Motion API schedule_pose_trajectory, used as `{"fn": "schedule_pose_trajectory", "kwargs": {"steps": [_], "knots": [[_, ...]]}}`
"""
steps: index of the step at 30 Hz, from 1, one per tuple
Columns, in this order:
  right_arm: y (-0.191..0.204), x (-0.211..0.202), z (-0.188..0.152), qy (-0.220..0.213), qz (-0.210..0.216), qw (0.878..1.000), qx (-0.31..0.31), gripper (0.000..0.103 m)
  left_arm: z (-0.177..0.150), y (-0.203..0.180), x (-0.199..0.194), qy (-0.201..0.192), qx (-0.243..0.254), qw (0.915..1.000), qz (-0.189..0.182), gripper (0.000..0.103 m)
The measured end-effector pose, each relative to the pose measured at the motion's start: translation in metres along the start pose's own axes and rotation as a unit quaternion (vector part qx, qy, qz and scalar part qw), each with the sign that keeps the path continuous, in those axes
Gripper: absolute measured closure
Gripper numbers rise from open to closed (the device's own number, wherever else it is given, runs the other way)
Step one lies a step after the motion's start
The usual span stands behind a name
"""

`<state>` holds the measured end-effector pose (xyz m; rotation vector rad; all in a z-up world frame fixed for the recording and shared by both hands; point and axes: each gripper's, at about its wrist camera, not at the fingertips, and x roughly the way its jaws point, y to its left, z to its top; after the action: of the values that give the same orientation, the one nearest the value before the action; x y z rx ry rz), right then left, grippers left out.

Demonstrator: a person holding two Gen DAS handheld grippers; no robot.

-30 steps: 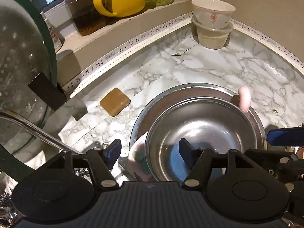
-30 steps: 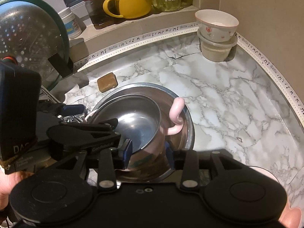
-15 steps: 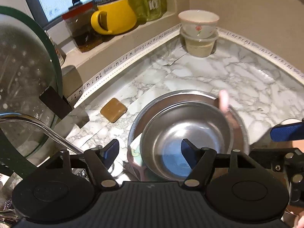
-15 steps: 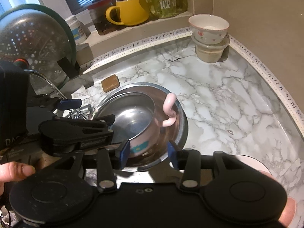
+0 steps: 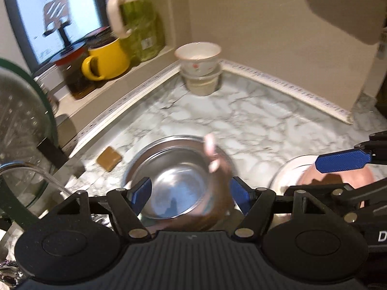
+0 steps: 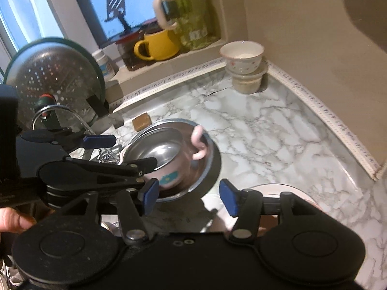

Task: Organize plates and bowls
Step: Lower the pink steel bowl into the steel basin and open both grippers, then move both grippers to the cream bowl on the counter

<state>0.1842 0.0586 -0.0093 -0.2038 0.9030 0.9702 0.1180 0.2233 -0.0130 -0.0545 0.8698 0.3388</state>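
Steel bowl (image 5: 174,188) upright, mouth up

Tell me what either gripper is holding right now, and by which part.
Nothing. The left gripper stands open above the nested steel bowls; the right gripper is opening, nothing between its fingers.

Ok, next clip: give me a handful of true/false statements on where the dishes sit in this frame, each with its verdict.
1. A pink-handled cup sits inside the wide steel bowl. True.
2. The floral bowl is stacked on a plastic container in the counter corner. True.
3. The yellow mug stands on the marble counter. False: it stands on the window ledge.
4. The right gripper is clamped on the steel bowl's rim. False: nothing is between its fingers and its jaws are opening.
5. The brown square pad lies inside the steel bowl. False: it lies on the counter beside it.
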Motion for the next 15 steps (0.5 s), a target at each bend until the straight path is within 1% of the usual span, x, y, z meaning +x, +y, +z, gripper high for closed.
{"fn": "schedule_pose_trajectory", "kwargs": {"steps": [4, 7, 13, 15], "knots": [[-0.018, -0.022, -0.012, -0.015, -0.003, 1.000, 0.020, 0.045, 0.004, -0.021, -0.012, -0.011, 0.011, 0.9997, -0.020, 0.032], [-0.031, -0.041, -0.021, -0.032, -0.008, 0.999, 0.025, 0.041, 0.006, -0.039, -0.020, -0.019, 0.016, 0.9990, -0.038, 0.032], [-0.064, -0.075, -0.044, -0.058, -0.026, 0.997, 0.049, 0.038, 0.007, -0.086, -0.028, -0.033, 0.040, 0.9960, -0.072, 0.031], [-0.075, -0.086, -0.053, -0.067, -0.034, 0.996, 0.054, 0.035, 0.007, -0.104, -0.030, -0.034, 0.049, 0.9948, -0.082, 0.031]]}}
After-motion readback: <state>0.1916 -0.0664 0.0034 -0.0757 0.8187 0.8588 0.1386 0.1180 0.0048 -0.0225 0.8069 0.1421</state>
